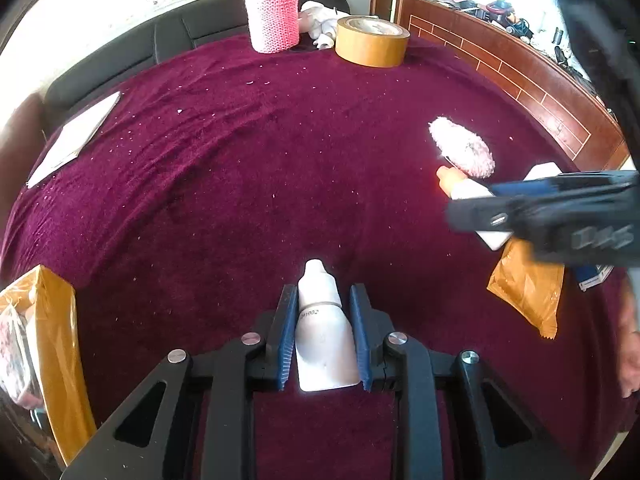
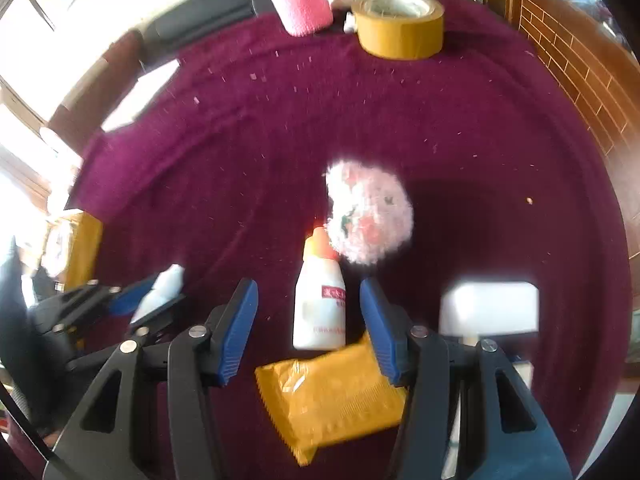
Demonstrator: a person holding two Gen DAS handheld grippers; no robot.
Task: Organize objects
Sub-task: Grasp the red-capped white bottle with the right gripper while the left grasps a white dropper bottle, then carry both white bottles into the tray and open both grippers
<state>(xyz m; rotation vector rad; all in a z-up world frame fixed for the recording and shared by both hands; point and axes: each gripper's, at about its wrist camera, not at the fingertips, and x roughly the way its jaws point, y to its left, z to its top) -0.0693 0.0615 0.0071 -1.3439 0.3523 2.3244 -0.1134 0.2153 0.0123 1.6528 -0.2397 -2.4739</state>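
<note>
My left gripper (image 1: 323, 294) points down at the maroon tablecloth (image 1: 240, 160), its blue pads shut on the sides of a small white dropper bottle (image 1: 324, 332). The right wrist view shows this bottle (image 2: 166, 286) at the left, between the left gripper's jaws. My right gripper (image 2: 309, 286) is open. A white bottle with an orange cap (image 2: 320, 308) lies between its pads, touching neither. An orange packet (image 2: 332, 400) lies just below that bottle. A fluffy pink-white ball (image 2: 370, 216) rests beyond the cap.
A white box (image 2: 490, 308) lies right of the right gripper. At the far edge stand a brown tape roll (image 1: 372, 42) and a pink knitted holder (image 1: 274, 12). White paper (image 1: 76, 136) lies far left, an orange bag (image 1: 52, 340) near left, a wooden cabinet (image 1: 520, 76) on the right.
</note>
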